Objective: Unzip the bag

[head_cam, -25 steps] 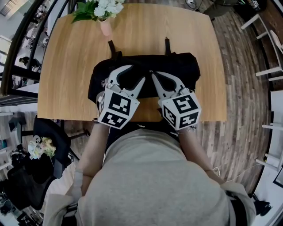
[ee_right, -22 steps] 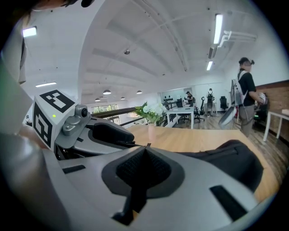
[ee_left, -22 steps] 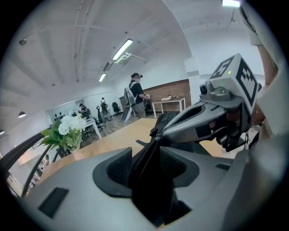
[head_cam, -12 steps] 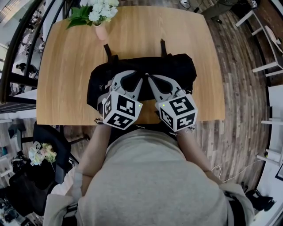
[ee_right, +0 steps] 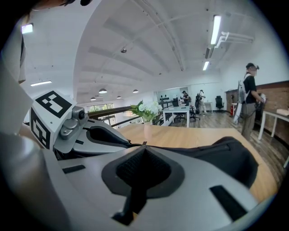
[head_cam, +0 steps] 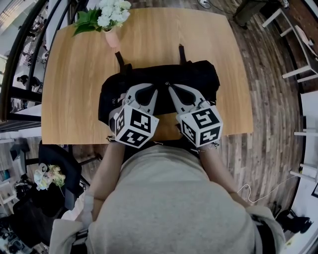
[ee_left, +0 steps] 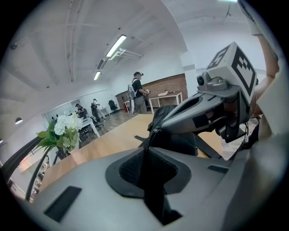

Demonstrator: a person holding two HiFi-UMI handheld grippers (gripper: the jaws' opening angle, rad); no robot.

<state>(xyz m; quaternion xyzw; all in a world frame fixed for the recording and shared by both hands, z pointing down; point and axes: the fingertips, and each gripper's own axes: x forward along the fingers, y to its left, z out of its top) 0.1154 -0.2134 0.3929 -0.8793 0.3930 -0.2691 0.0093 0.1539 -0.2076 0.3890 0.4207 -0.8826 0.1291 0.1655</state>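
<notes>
The black bag [head_cam: 203, 79] lies across the near half of the wooden table [head_cam: 74, 74], its long side toward me and its 2 straps [head_cam: 119, 58] stretching away over the wood. I hold both tools low over its top, and their tips nearly meet above the middle of the zipper line. My left gripper [head_cam: 155, 90] comes in from the left. Its jaws have just been closing, and in the left gripper view they stand almost together, with a dark strip of the bag's top pinched between the pads right where the zipper seam runs away from them. My right gripper [head_cam: 170, 88] comes in from the right with its jaws pressed together. Seen from the left gripper view, its tip sits on the small metal zipper pull [ee_left: 156, 130], which stands at the top of the seam just beyond my left jaws; the pull looks nipped between the 2 pads, though it is small. The zipper behind it appears closed along the part I can see. The 2 marker cubes [head_cam: 133, 125] sit side by side at the table's near edge, just above my grey sweatshirt [head_cam: 169, 198]. At the far left corner of the table stands a pink vase [head_cam: 112, 37] of white flowers [head_cam: 110, 11], well apart from the bag. Beyond the table, several people [ee_left: 137, 92] stand at other desks in the room.
</notes>
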